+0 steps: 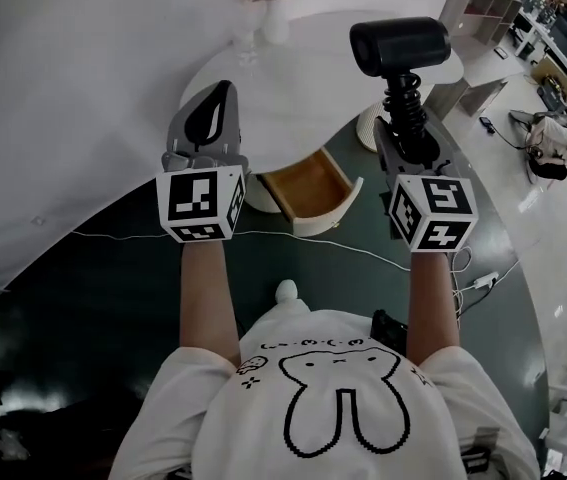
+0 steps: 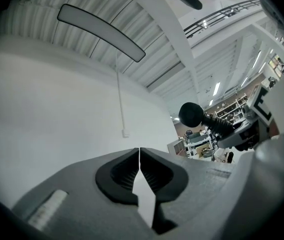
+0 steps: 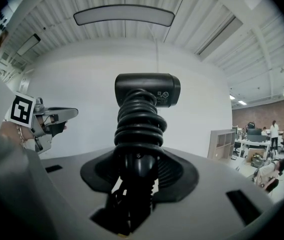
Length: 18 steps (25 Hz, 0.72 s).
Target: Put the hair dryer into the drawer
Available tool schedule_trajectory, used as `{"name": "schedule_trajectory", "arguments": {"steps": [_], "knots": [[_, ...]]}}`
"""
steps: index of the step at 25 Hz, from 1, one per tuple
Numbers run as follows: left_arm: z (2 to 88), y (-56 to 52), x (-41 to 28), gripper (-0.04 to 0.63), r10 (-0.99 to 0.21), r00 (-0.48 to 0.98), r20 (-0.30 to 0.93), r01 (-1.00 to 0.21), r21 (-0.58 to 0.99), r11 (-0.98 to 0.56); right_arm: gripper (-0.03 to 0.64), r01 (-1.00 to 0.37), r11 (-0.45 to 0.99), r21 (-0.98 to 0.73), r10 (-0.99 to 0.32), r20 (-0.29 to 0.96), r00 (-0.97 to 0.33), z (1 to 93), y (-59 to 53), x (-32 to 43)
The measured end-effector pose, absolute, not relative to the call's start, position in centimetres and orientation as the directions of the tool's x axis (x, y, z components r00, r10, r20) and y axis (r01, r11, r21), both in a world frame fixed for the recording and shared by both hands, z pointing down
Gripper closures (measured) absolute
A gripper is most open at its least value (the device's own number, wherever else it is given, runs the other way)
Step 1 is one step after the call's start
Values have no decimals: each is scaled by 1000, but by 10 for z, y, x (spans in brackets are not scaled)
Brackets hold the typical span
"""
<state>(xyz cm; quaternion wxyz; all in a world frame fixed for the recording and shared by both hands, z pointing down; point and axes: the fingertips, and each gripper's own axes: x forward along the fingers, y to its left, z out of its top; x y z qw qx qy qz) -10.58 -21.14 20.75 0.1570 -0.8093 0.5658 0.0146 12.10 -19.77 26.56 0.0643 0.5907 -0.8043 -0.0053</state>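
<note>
**Item 1.** Matte black hair dryer [image 3: 147, 90] with a stubby cylindrical barrel. Its smooth black cord [image 3: 137, 121] is wound in thick coils round the handle. I have it standing upright out of my right gripper [image 3: 136, 170], whose fingers are clamped on the lower handle, one dark ribbed face on either side. The barrel sits above the fingertips, well apart from the drawer.

**Item 2.** Left gripper [image 2: 139, 156], a grey moulded shell with ribbed black rubber pads [image 2: 124, 173]. Its fingers meet at the tips and hold nothing. The dryer shows off to the right of these fingers.

**Item 3.** Open curved-front drawer [image 1: 341, 208], cream outside and tan wood inside. I see it below and between the two sets of fingers, under the rim of a smooth white round worktop [image 1: 293, 88].

**Item 4.** White vase [image 1: 275, 23] of pale flowers at the worktop's far edge, beyond the left fingers.
</note>
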Motion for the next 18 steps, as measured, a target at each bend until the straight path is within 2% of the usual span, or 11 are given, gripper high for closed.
{"name": "schedule_trajectory", "arguments": {"steps": [8, 18], "knots": [[232, -288, -147, 578, -915, 380, -139, -915, -200, -350, 439, -957, 281, 68, -945, 194, -264, 294, -264, 79], [301, -330, -129, 578, -885, 466, 1, -873, -166, -459, 439, -973, 232, 20, -902, 378, -207, 377, -276, 79]]}}
